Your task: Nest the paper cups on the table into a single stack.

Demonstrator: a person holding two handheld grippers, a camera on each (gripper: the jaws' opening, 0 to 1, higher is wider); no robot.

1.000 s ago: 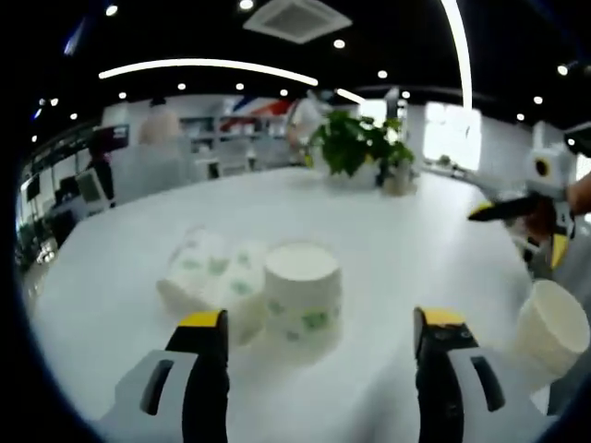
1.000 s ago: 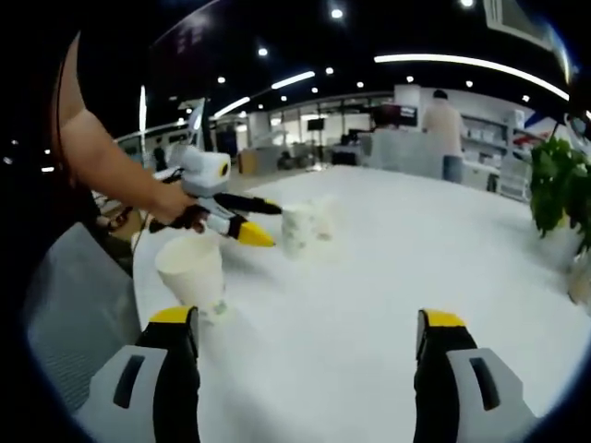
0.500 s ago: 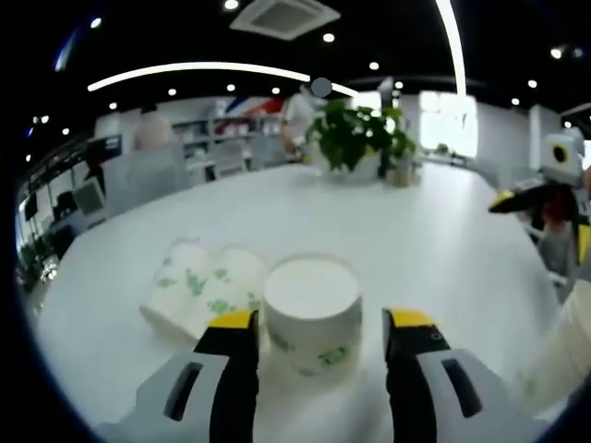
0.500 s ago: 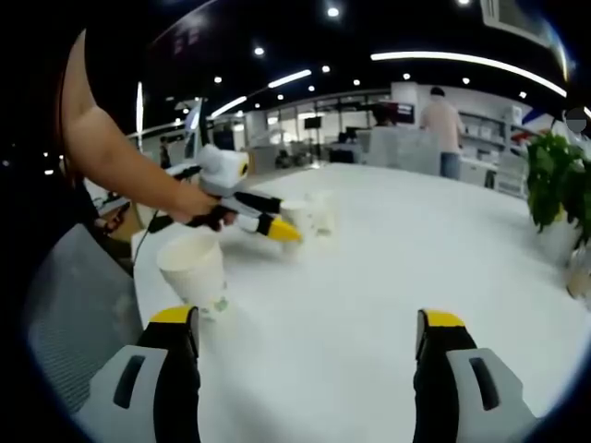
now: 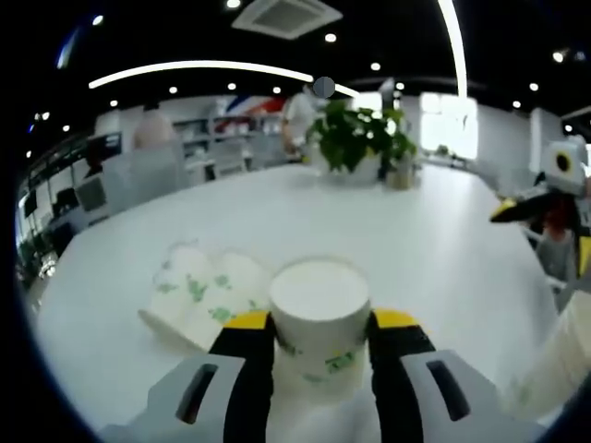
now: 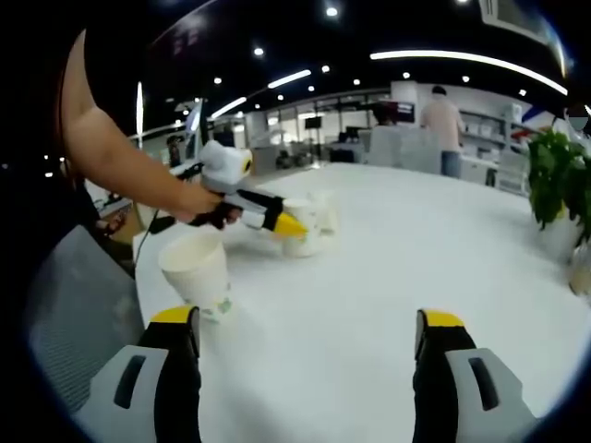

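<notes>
Left gripper (image 5: 317,325) clamped on inverted paper cup (image 5: 319,323), right gripper (image 6: 307,325) wide apart

An open-plan office or showroom is suggested by a ceiling air vent (image 5: 287,16), long strip lights (image 5: 203,67), a potted plant (image 5: 355,140) on a white table (image 5: 443,231), and distant counters (image 6: 406,148).

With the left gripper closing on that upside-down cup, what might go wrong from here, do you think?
The left gripper has its jaws against the thin upside-down paper cup; squeezing harder may crush it. The lying cups sit right beside it, so lifting could knock them. The upright cup stands near the white table's edge, where a bump might tip it off.
</notes>
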